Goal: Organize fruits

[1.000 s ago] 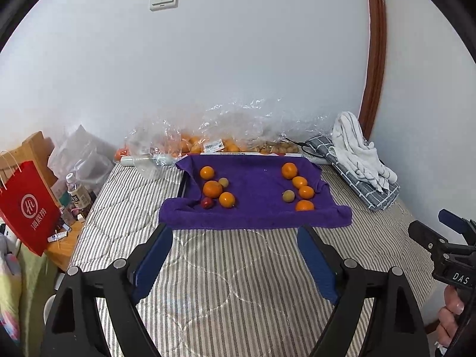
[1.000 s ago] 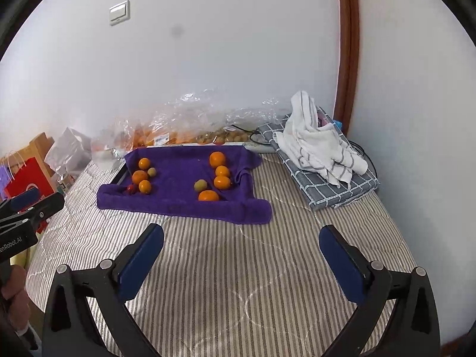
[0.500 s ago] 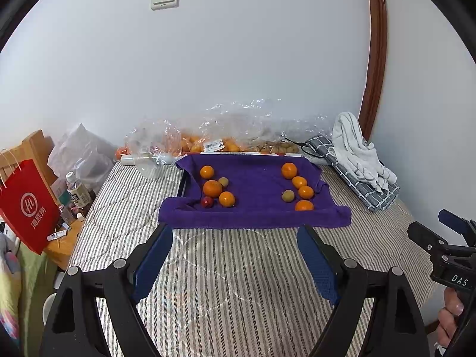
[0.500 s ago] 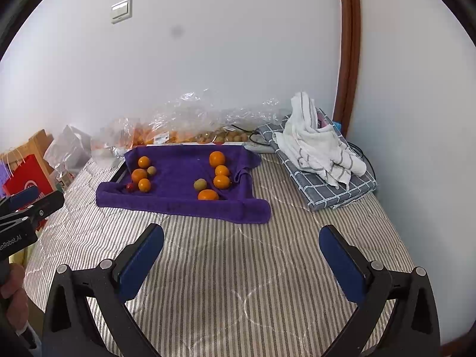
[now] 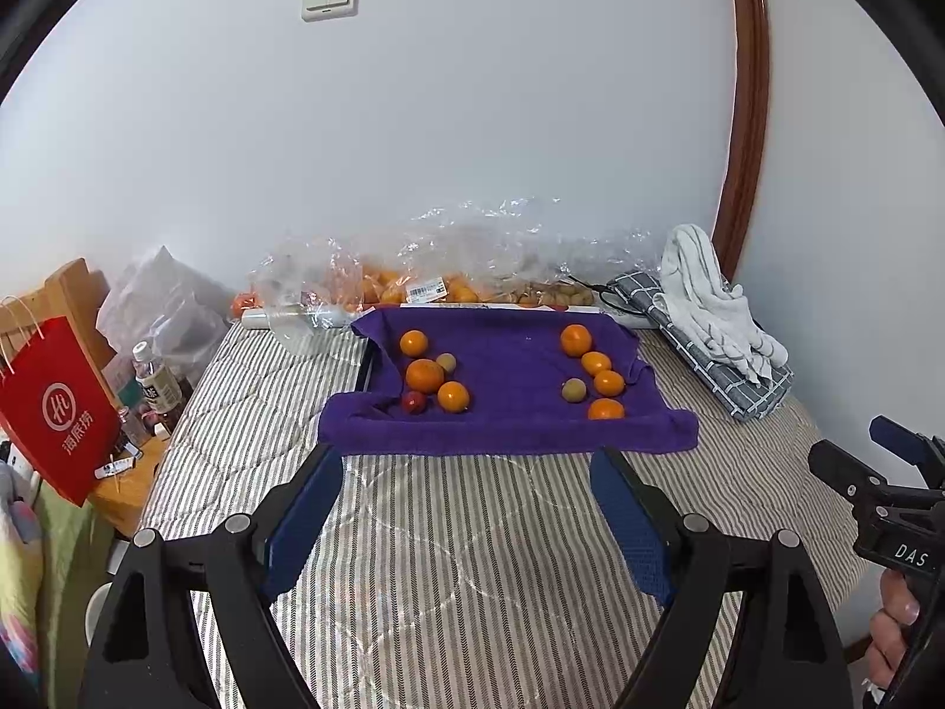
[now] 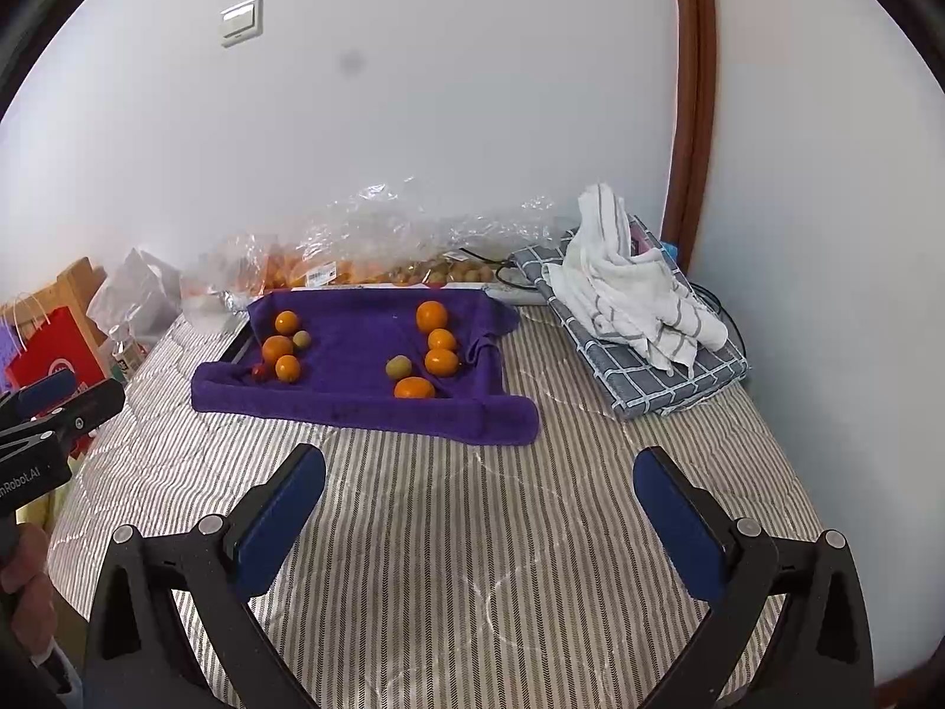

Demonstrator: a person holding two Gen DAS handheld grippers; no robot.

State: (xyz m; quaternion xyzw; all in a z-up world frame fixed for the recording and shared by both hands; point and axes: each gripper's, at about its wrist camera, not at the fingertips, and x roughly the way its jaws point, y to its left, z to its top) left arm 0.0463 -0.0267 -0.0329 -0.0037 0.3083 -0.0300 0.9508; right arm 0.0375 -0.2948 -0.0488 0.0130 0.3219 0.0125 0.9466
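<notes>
A purple towel [image 5: 508,413] [image 6: 354,396] lies on the striped mattress and carries two groups of fruit. The left group has oranges [image 5: 424,375] [image 6: 277,348], a small green fruit [image 5: 446,362] and a small red fruit [image 5: 414,402]. The right group has several oranges [image 5: 595,363] [image 6: 441,361] and a green fruit [image 5: 573,390] [image 6: 398,366]. My left gripper [image 5: 466,526] is open and empty, short of the towel's near edge. My right gripper [image 6: 481,526] is open and empty, over bare mattress near the towel's right corner.
Clear plastic bags of fruit [image 5: 413,283] line the wall behind the towel. A white towel on a grey checked cloth [image 6: 644,325] lies at the right. A red paper bag [image 5: 56,407], bottles and a wooden stand sit off the mattress's left edge.
Both grippers stay open and almost still. The views have shifted only slightly, and the fruit has not moved.
</notes>
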